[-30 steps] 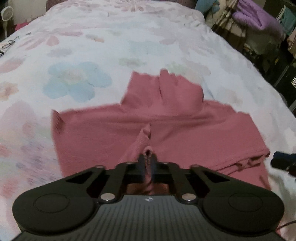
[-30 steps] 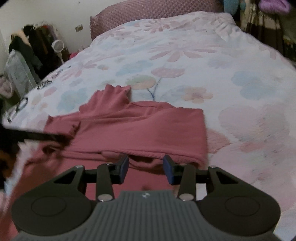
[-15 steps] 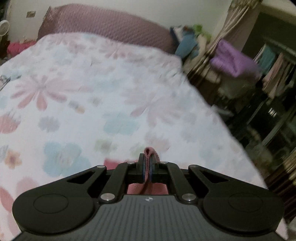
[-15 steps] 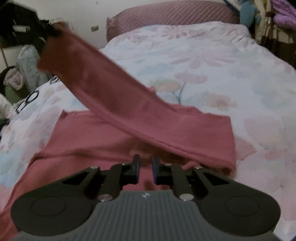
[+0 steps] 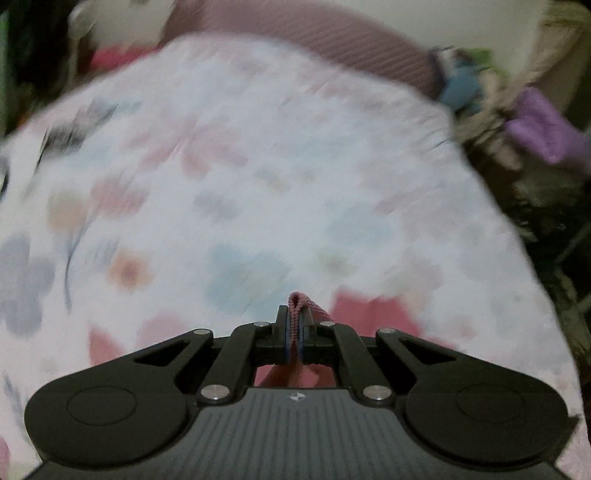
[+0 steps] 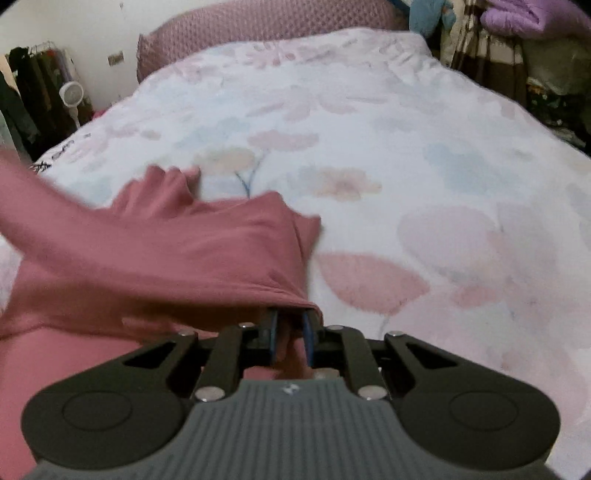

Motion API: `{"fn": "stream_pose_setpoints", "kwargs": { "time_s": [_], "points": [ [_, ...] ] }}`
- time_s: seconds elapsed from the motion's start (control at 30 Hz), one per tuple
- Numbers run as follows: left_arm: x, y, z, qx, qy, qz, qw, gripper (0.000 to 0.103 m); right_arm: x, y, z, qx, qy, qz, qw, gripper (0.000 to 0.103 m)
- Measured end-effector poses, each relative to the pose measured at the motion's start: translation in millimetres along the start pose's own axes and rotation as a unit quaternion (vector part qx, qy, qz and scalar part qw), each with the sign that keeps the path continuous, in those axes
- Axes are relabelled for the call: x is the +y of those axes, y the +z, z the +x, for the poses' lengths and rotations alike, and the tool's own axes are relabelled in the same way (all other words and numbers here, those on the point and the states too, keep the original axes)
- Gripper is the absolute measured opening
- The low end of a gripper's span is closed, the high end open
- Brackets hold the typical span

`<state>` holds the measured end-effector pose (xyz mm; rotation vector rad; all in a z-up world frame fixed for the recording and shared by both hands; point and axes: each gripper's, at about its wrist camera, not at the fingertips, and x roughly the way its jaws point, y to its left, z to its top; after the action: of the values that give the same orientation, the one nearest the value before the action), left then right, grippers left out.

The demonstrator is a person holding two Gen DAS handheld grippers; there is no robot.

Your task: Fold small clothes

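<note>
A pink long-sleeved garment [image 6: 184, 251] lies on the flowered bed cover [image 6: 406, 147], with one part pulled up and across to the left of the right wrist view. My right gripper [image 6: 290, 325] sits at the garment's near edge, its jaws drawn narrow with pink cloth filling the gap between the blue pads. My left gripper [image 5: 294, 314] is shut on a thin ribbed fold of the same garment and held above the bed. Below it only a blurred patch of the garment [image 5: 365, 314] shows in the left wrist view.
A mauve quilted pillow [image 6: 258, 22] lies at the bed's head. A small white fan [image 6: 72, 92] and hanging dark clothes [image 6: 26, 92] stand to the left. Piled clothes and a purple bundle [image 5: 546, 125] crowd the right side past the bed's edge.
My left gripper has risen with the pinched fold, and its view swung from the garment to the bed's head. My right jaws closed from wide apart onto the garment's edge.
</note>
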<state>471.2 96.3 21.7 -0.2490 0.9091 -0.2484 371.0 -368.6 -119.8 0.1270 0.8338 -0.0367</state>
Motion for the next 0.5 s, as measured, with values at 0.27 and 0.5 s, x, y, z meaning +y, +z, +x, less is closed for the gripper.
{"fn": "stream_pose_setpoints", "kwargs": {
  "time_s": [0.27, 0.5],
  "points": [
    [69.9, -38.9, 62.0, 0.078, 0.054, -0.05, 0.9943, 0.003, -10.2, -11.0, -9.4, 0.038, 0.029, -0.006, 0.999, 0.017],
    [82.9, -46.4, 67.7, 0.073, 0.039, -0.051, 0.9953, 0.003, -32.0, 25.6, -35.7, 0.021, 0.075, 0.039, 0.996, 0.023]
  ]
}}
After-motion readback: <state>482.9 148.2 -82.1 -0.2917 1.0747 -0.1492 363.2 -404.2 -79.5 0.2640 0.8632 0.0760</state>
